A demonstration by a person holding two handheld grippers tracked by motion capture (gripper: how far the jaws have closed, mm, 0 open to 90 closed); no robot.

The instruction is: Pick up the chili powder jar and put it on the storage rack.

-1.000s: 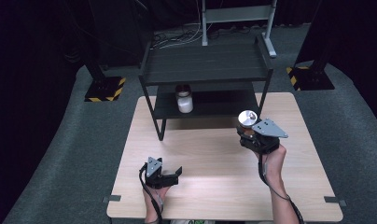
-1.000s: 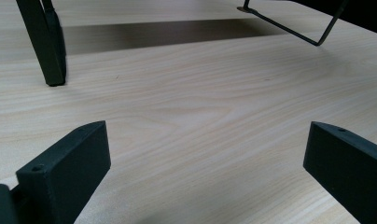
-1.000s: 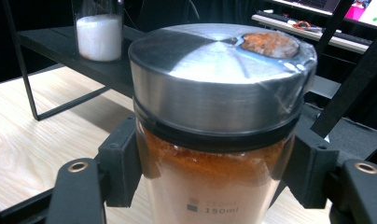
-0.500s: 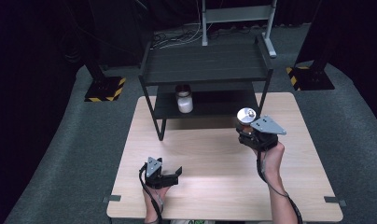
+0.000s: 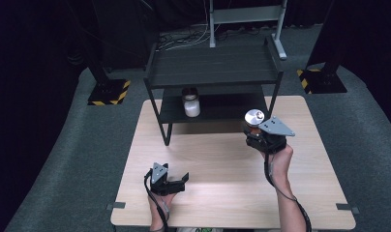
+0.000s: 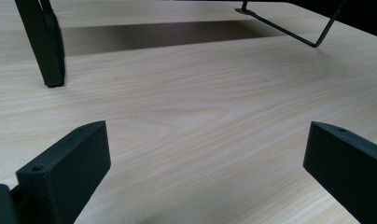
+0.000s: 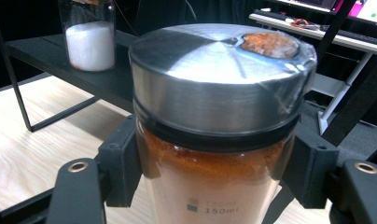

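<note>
Orange-powder jar (image 5: 254, 118), one of two jars, stands upright in the right gripper (image 5: 261, 131) above the desk (image 5: 222, 159); the white-powder jar (image 5: 190, 102) sits on the rack's lower shelf (image 5: 222, 107). Left gripper (image 6: 205, 177): jaws wide apart, empty. Right gripper view: jaws clamp the jar's glass below its steel lid (image 7: 219, 74).

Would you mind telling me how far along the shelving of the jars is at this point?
Looks done: a jar of white powder stands on the rack's lower shelf. In hand: the right gripper clamps a steel-lidded jar of orange powder near the rack. Left: setting it on a shelf, probably. The left gripper rests open on the table.
</note>
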